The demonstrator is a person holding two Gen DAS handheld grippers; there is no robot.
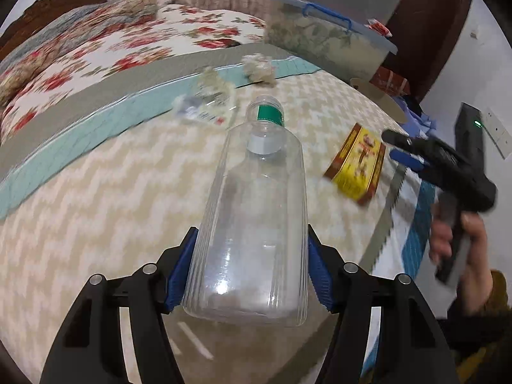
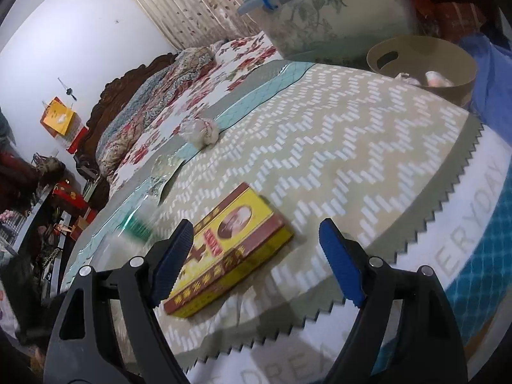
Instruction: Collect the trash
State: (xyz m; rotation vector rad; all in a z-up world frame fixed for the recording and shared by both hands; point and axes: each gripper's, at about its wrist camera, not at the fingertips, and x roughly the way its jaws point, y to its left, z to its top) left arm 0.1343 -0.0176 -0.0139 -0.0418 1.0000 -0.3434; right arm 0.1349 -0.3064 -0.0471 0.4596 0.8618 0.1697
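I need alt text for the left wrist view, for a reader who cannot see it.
The left gripper holds a clear plastic bottle by its base, over a patterned bed cover. A yellow box lies to the right, near the right gripper; crumpled wrappers lie beyond.

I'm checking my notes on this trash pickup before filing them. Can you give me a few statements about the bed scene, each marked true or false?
1. The left gripper has a clear plastic bottle between its pads. True.
2. The bottle wears a red cap. False: its neck is open, with a green band.
3. The right gripper grips the yellow box. False: its jaws stand open above the box.
4. The beige basket already holds some items. True.
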